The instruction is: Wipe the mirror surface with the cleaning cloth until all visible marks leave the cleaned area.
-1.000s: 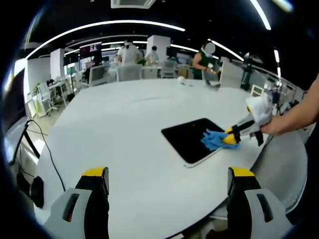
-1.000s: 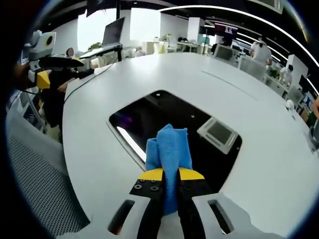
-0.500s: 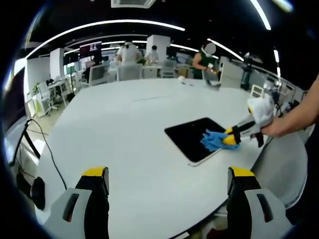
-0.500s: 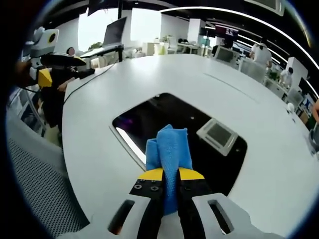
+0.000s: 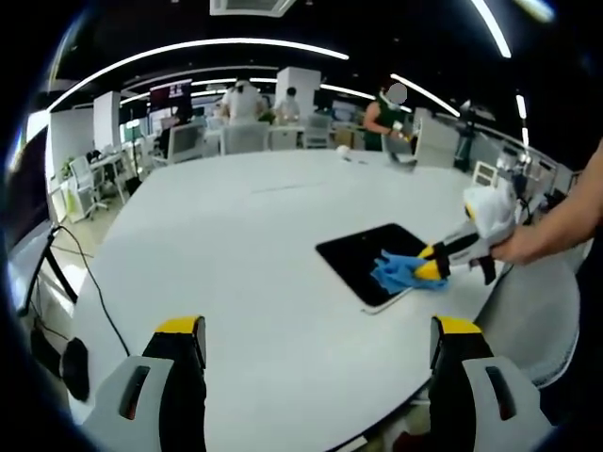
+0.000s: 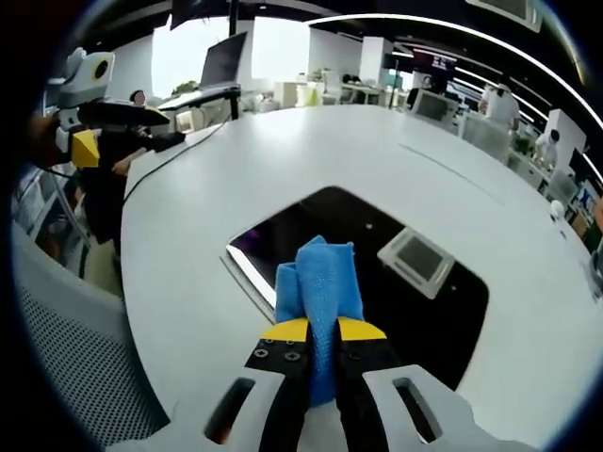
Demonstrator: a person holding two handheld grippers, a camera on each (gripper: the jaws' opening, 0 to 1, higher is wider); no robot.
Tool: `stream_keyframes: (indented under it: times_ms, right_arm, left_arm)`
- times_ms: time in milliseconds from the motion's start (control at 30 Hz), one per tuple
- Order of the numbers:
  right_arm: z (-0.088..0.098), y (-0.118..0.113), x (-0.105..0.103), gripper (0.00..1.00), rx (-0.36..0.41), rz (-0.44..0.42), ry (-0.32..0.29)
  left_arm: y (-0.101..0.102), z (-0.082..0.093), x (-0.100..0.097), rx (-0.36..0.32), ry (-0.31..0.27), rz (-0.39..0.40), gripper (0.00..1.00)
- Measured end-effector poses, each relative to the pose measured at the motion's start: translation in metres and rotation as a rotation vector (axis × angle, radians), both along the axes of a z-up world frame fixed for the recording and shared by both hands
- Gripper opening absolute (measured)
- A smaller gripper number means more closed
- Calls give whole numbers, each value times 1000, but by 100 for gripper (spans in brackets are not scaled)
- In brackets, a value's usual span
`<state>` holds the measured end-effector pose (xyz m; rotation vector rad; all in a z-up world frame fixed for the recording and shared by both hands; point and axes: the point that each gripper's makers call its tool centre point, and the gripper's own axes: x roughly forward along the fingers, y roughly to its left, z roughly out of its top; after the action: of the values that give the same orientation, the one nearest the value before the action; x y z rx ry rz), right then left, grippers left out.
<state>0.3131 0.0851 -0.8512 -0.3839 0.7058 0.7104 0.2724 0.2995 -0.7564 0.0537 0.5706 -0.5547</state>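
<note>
While the left gripper (image 5: 311, 350) waits open and well apart, the right gripper (image 6: 320, 331) pinches the cloth (image 6: 320, 282) on the mirror's (image 6: 377, 264) near edge; unwiped glass stretches ahead.

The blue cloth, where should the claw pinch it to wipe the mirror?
Pinch the blue cloth at its bunched near end, coming from the table edge, as the right claw does now. The folded bulk then sticks out past the tips and lies on the mirror, so cloth rather than metal touches it.
</note>
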Motion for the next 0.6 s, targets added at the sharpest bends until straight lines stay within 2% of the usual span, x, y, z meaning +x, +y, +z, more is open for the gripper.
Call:
stream_keyframes:
  times_ms: [600]
  right_arm:
    - [0, 30, 3, 4, 13, 35, 19]
  left_arm:
    - [6, 1, 1, -7, 1, -4, 100]
